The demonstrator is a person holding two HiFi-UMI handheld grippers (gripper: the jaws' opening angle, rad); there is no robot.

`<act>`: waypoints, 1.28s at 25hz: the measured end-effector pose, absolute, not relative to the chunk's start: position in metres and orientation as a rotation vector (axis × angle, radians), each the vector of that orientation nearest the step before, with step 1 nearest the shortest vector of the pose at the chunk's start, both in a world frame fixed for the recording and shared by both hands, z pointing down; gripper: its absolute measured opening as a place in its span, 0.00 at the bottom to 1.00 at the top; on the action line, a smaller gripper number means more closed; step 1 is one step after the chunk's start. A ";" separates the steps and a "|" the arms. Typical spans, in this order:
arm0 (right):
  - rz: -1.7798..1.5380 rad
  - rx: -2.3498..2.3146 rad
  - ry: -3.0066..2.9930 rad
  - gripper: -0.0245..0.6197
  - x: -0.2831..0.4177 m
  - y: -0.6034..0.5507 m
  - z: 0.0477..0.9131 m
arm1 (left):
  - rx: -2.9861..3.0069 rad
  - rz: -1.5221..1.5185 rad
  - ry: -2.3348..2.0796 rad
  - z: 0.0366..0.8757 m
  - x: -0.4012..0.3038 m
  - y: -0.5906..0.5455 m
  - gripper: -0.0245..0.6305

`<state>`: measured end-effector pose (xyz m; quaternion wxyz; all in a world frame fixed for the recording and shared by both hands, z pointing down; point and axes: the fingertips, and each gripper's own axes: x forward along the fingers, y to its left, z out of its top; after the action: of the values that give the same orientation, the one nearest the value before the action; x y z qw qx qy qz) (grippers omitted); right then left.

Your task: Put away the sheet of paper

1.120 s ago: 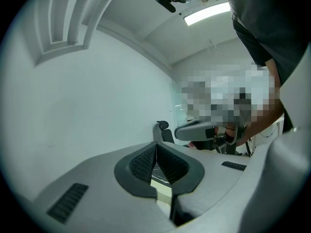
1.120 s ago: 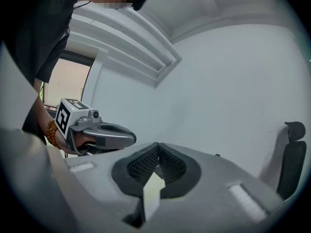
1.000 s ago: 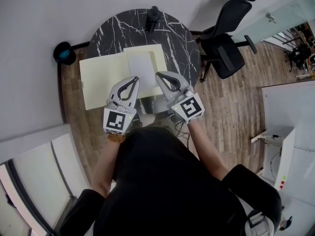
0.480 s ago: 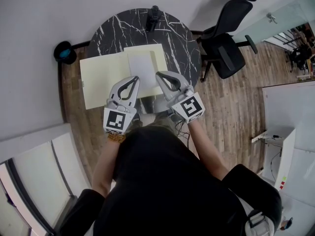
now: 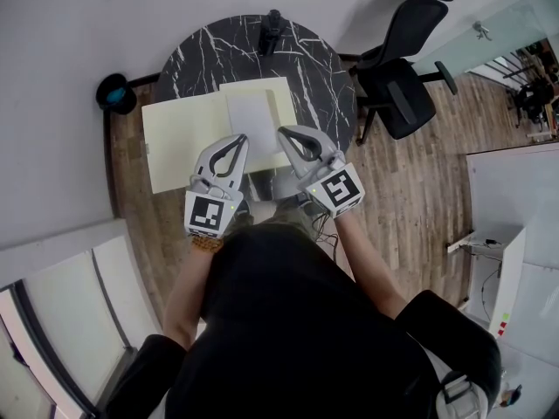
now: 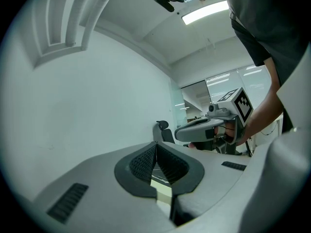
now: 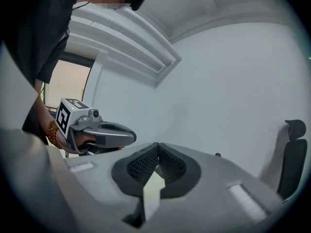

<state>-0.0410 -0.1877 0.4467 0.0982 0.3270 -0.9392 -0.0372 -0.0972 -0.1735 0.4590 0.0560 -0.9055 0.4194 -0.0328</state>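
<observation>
A white sheet of paper (image 5: 249, 116) lies on an open pale yellow folder (image 5: 179, 138) that covers the near half of a round black marble table (image 5: 306, 68). My left gripper (image 5: 236, 138) hovers over the folder's near edge, shut, with nothing between its jaws. My right gripper (image 5: 281, 132) is beside it by the sheet's near right corner, also shut and empty. In the left gripper view the pads (image 6: 146, 161) meet at the left gripper (image 6: 156, 147), with the right gripper (image 6: 204, 128) to the side. The right gripper view shows the right gripper (image 7: 158, 148) shut, with yellow folder below.
A small black object (image 5: 271, 29) stands at the table's far edge. A black office chair (image 5: 402, 68) is on the wooden floor to the right. A round dark thing (image 5: 113, 92) sits on the floor at the left, by the grey wall.
</observation>
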 end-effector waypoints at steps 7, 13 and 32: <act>-0.115 0.965 -2.784 0.04 -0.041 -0.190 0.446 | -2.740 -0.110 1.269 0.459 -0.097 -0.175 0.05; -0.113 0.970 -2.791 0.04 -0.042 -0.192 0.446 | -2.737 -0.113 1.279 0.460 -0.100 -0.177 0.05; -0.091 0.965 -2.794 0.04 -0.046 -0.195 0.446 | -2.756 -0.120 1.308 0.460 -0.105 -0.181 0.05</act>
<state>-0.0457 -0.1945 0.4462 0.0919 0.3247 -0.9408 -0.0307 -0.1054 -0.1813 0.4599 0.0441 -0.9019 0.4279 -0.0393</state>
